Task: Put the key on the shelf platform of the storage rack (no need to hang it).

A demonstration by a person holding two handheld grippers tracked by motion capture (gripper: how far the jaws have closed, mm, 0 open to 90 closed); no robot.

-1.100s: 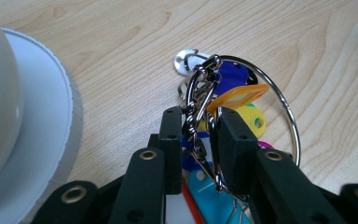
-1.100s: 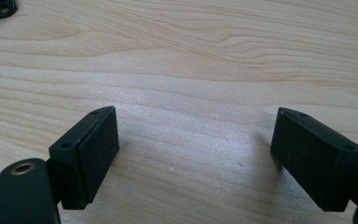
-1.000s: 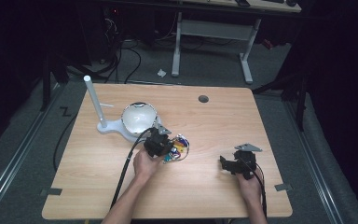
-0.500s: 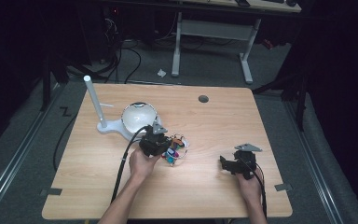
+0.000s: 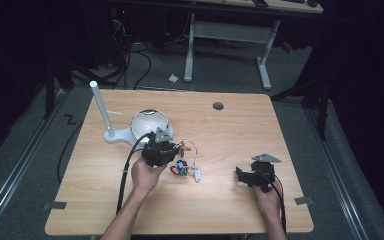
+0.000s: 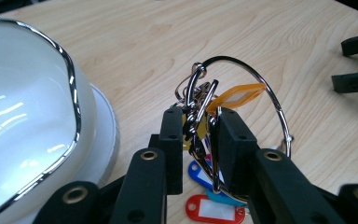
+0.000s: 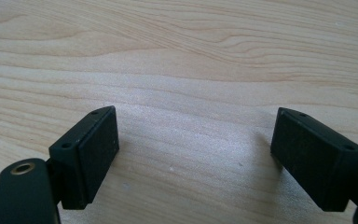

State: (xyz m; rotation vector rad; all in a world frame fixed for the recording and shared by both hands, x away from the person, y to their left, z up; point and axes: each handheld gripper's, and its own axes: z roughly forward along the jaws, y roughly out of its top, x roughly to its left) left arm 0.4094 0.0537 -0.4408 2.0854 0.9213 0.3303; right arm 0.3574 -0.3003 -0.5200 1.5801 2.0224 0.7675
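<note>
My left gripper (image 5: 174,149) is shut on a bunch of metal rings and clips (image 6: 200,100), just right of the white dome. The large wire key ring (image 6: 279,116) stands up from the jaws, with an orange tag (image 6: 235,95) on it. Red and blue tags (image 6: 214,210) hang down to the wood under the jaws. From above, the key bunch (image 5: 185,164) trails toward a white tag (image 5: 198,175). My right gripper (image 5: 242,175) rests low on the table at the right, open with bare wood between its jaws (image 7: 196,140).
A glossy white dome (image 5: 147,125) on a white base with an upright post (image 5: 101,107) stands close to the left gripper's left side (image 6: 23,116). A round cable hole (image 5: 218,106) lies at the back of the table. The right gripper's jaws (image 6: 354,60) show far off.
The left gripper has shifted a little left toward the dome, drawing the key bunch with it. The right gripper has stayed in place.
</note>
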